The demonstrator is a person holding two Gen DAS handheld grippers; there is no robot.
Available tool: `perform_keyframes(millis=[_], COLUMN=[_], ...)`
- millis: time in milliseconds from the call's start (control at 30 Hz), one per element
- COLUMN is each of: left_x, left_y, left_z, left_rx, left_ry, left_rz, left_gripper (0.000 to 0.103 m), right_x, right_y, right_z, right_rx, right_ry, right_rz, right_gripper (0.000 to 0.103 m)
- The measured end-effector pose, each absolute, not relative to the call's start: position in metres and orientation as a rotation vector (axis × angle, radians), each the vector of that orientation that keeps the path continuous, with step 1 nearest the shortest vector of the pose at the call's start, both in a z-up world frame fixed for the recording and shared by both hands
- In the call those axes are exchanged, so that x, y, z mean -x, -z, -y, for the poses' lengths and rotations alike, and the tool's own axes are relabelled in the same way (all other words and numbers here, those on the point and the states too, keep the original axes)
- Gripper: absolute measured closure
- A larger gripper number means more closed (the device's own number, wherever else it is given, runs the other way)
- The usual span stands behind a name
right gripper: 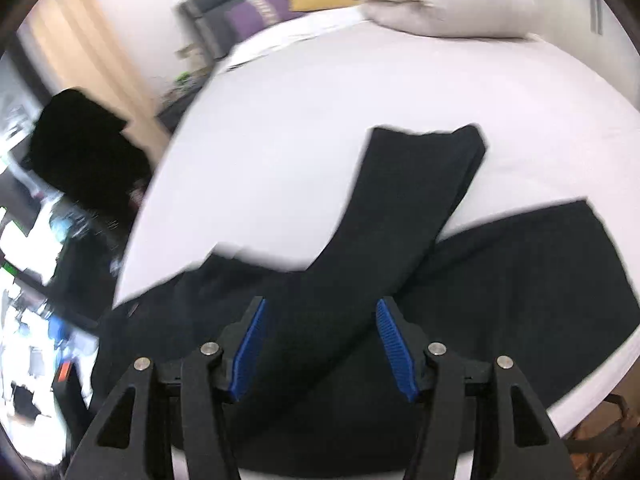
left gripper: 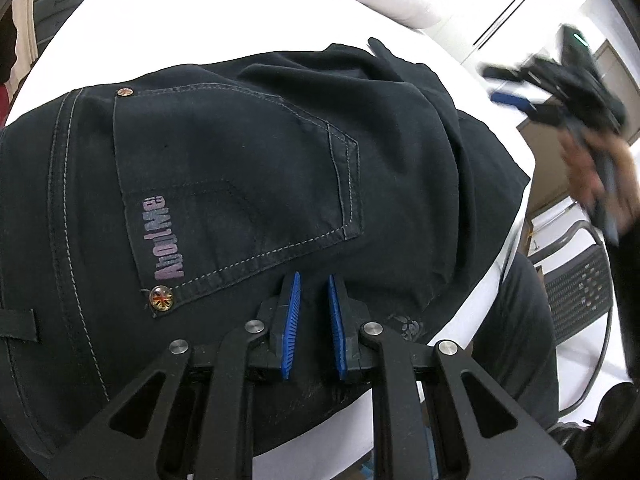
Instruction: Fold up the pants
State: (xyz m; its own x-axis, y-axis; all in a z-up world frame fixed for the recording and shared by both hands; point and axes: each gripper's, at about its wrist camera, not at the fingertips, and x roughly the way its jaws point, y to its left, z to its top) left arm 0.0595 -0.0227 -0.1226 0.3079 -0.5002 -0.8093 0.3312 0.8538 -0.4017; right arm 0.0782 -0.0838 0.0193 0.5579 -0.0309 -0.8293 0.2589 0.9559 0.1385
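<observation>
Your pants (right gripper: 400,264) lie spread on the white bed (right gripper: 320,112), waist end toward your left side, the two legs running away toward your right and splayed, one crossing over the other. Your right gripper (right gripper: 320,344) hovers wide and empty over that crossing, so it is nearer the legs. Your left gripper (left gripper: 314,320), narrowed with a small gap and holding nothing, sits just above the back pocket (left gripper: 240,184). Pillows (right gripper: 440,0) lie at the far end.
</observation>
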Motion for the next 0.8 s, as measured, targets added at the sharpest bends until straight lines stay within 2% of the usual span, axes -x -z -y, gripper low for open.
perform_keyframes(millis=[233,367,467,500,533,600,800], left_x=[-0.054,-0.053,-0.054,-0.055,-0.056,-0.057,-0.055], left_y=[0.123,0.122,0.123,0.123,0.124,0.124,0.123], left_z=[0.021,0.021,0.02,0.019,0.019,0.019,0.021], left_rx=[0.154,0.15,0.161,0.164,0.166,0.168,0.146], left_ry=[0.548,0.552,0.556,0.556,0.557,0.555,0.545], left_rz=[-1.128,-1.126,-1.13,-1.131,-1.131,-1.13,-1.129], left_gripper=[0.089,0.089,0.089,0.089,0.089,0.089,0.089], right_x=[-0.201,-0.235,-0.24,-0.24,-0.239,-0.233,-0.157], right_y=[0.024,0.068,0.076,0.075,0.073,0.068,-0.002], right_z=[0.101,0.115,0.115,0.114,0.115,0.124,0.163], right_rx=[-0.172,-0.168,-0.114,-0.108,-0.111,-0.131,-0.272], right_ry=[0.39,0.508,0.513,0.492,0.478,0.465,0.403], right_rz=[-1.084,-1.174,-1.136,-1.128,-1.124,-1.117,-0.904], right_gripper=[0.042,0.041,0.041,0.052,0.07,0.095,0.098])
